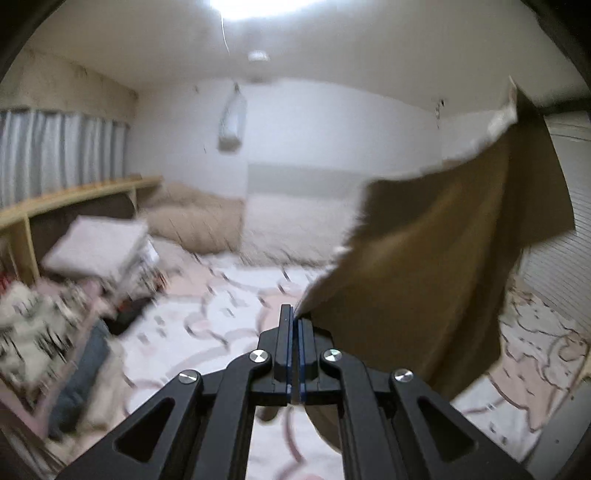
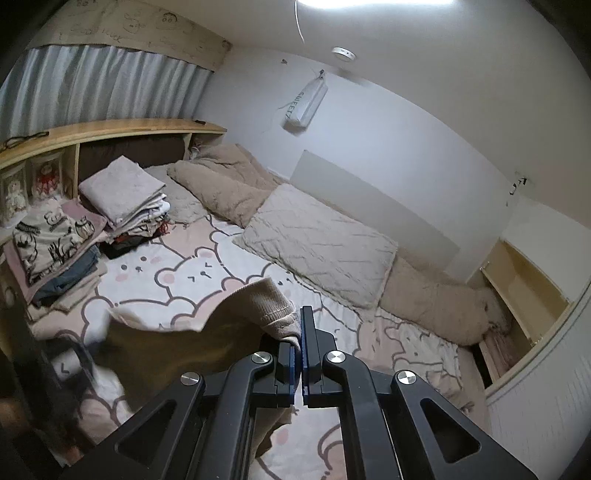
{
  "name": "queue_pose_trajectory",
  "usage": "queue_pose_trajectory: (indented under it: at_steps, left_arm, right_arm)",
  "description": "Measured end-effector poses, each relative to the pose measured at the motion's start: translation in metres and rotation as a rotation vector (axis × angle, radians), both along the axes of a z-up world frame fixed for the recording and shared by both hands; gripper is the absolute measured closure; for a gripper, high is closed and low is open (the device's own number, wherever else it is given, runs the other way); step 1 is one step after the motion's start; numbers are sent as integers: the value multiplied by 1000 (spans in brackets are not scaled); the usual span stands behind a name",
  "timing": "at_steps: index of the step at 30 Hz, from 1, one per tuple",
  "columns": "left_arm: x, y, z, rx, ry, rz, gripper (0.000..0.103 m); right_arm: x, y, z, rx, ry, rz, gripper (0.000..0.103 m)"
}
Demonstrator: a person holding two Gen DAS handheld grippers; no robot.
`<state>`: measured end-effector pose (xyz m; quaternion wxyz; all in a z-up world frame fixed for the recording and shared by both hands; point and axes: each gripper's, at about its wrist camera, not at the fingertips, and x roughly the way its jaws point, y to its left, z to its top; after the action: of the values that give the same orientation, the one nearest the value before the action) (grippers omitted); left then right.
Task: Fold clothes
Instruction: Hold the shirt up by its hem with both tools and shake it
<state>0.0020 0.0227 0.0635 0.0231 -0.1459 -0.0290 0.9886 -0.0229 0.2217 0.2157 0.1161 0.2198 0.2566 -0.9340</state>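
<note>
My left view is smeared with motion blur; the clothes pile looks streaky. My right view is sharp. A ceiling lamp glares white at the top of both. The room is dim and grey. Edges bend round, with black corners.

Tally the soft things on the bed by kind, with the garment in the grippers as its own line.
Brown garment held in both grippers: 1
Stacks of folded clothes: 2
Quilted pillow: 1
Fluffy beige blankets: 2
Total: 6
</note>
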Motion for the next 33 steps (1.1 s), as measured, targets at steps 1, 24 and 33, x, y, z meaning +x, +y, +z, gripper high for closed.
queue_pose_trajectory:
  at_steps: [1, 24, 33]
  left_arm:
    - [-1, -4, 9, -16, 21, 6, 100]
    - [86, -27, 303, -270, 715, 144, 101]
    - [135, -45, 344, -370, 813, 220, 101]
  right_arm:
    - [3, 0, -2, 13, 14, 3, 101]
    - [90, 16, 129, 37, 582, 22, 102]
    - [117, 38, 201, -216, 434, 234, 102]
